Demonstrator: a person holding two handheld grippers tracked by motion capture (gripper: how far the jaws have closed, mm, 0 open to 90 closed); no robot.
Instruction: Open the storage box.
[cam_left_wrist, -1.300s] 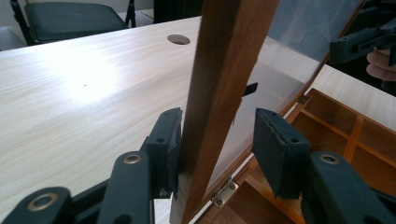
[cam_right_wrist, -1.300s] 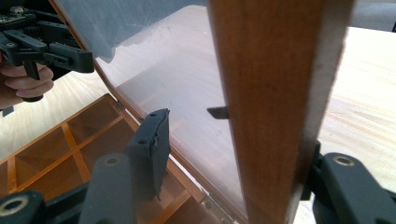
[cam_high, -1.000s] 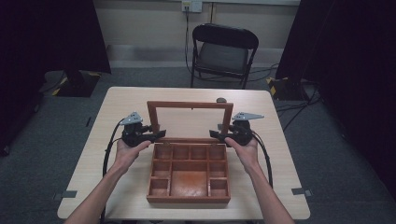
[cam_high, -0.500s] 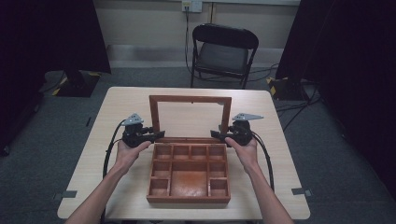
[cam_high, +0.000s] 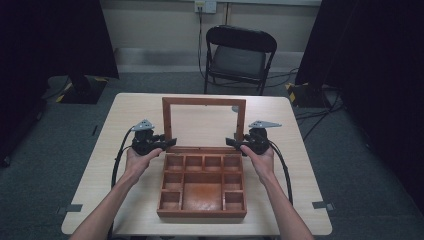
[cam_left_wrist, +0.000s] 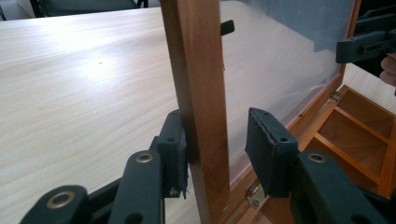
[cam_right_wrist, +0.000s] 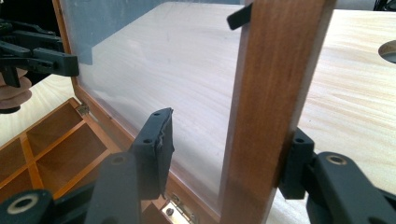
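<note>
Two hand-held tools, left gripper (cam_high: 171, 143) and right gripper (cam_high: 230, 142), straddle the side rails of the upright glass-paned wooden lid (cam_high: 203, 102) behind the brown compartmented wooden box (cam_high: 201, 212) mid-table. Jaws stand apart, only the outer pads touching. Swing both sides evenly to spare the hinges

Red-brown wood box (cam_high: 202, 186) w/ clear-pane lid (cam_high: 204, 122), pale wood-grain table (cam_high: 125, 120), black hand-held grippers.
</note>
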